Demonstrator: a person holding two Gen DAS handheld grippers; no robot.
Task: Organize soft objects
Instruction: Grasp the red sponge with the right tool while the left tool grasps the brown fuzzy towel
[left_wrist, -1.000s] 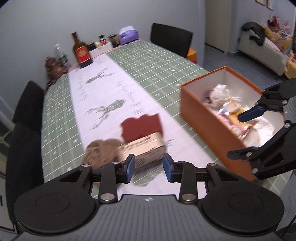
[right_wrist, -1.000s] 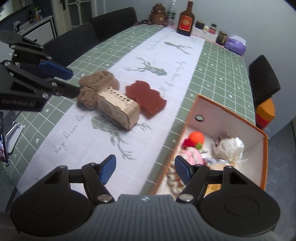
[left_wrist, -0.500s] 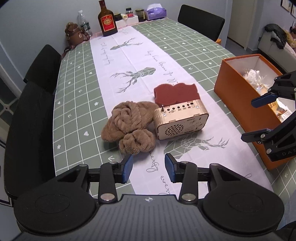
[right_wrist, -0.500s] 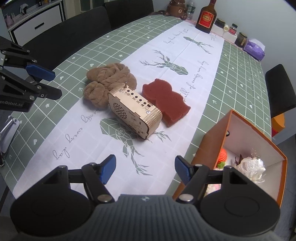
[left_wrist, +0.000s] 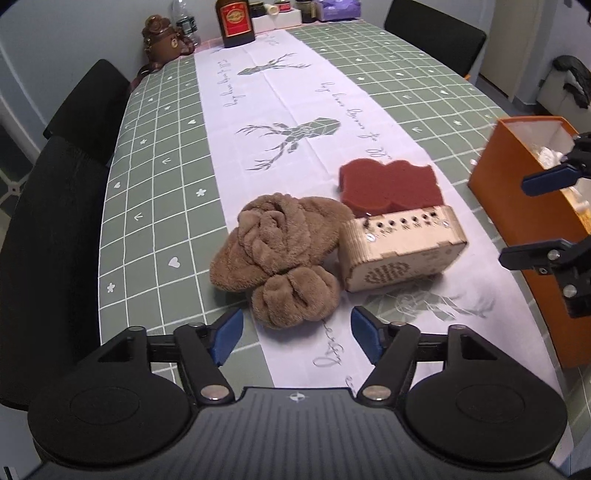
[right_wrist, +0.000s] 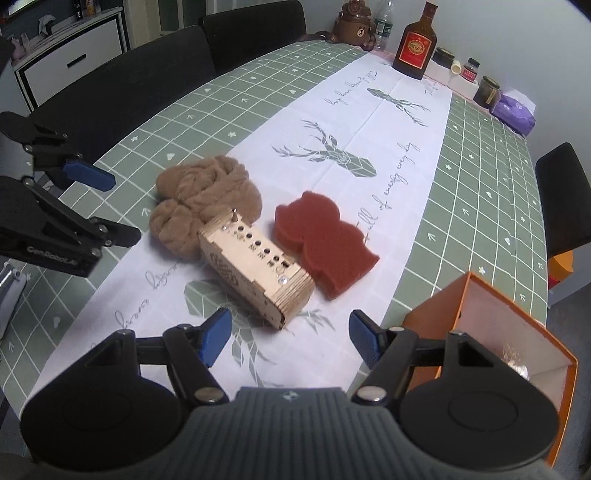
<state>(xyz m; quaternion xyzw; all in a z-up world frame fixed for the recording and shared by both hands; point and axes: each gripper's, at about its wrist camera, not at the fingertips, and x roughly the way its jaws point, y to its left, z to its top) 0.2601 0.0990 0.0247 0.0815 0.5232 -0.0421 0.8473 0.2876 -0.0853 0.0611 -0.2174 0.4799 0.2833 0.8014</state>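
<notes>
Left wrist view looks down on the left gripper, whose fingers are spreading apart with nothing between them; the brown towel lies bunched on the desk just ahead of the blue pads. Touching the towel's right side is a wooden box with holes along its top, and the red sponge lies flat just behind that box. At the right edge stands an orange box, with the right gripper in front of it.

Right wrist view shows the right gripper with its fingers wide apart and empty, above the white runner near the wooden box. The orange box stands at the lower right. A bottle stands at the far end.
</notes>
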